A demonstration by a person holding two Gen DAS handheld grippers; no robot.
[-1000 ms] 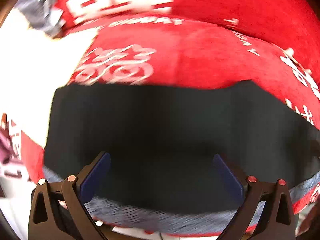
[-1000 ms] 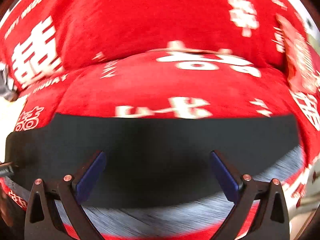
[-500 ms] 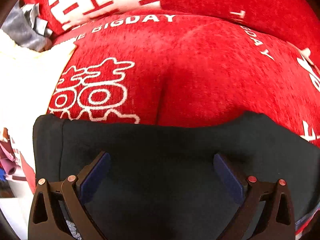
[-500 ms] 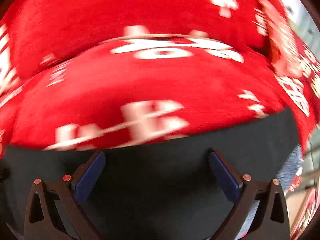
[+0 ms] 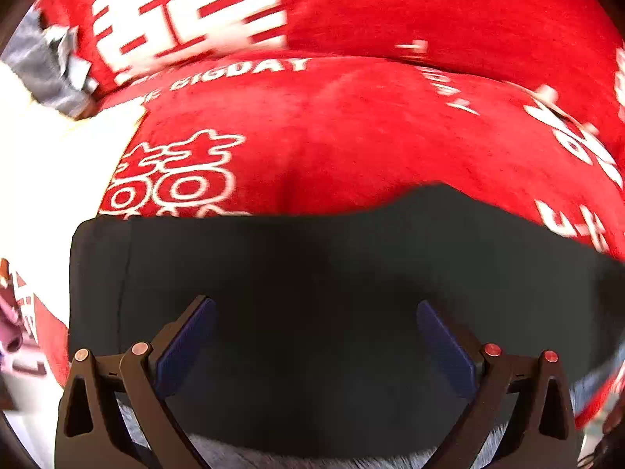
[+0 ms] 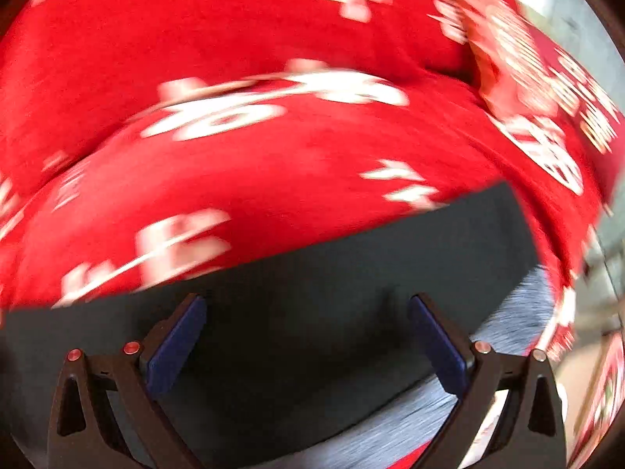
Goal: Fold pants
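Observation:
The black pants [image 5: 312, 281] lie flat as a wide folded band on a red blanket [image 5: 351, 136] with white characters. A grey fuzzy lining [image 6: 410, 426] shows along their near edge. My left gripper [image 5: 316, 344] is open and empty, its blue pads [image 5: 183, 344] spread above the pants' left part. My right gripper [image 6: 308, 336] is open and empty above the pants [image 6: 332, 293] near their right end.
A white cloth [image 5: 50, 164] and a grey crumpled item [image 5: 50, 66] lie at the far left. Red cushions [image 6: 234, 19] rise behind. The floor and a red printed object [image 6: 601, 391] show beyond the blanket's right edge.
Both grippers pulled back and rose a little from the pants. More red blanket shows than half a second ago. Both stayed open.

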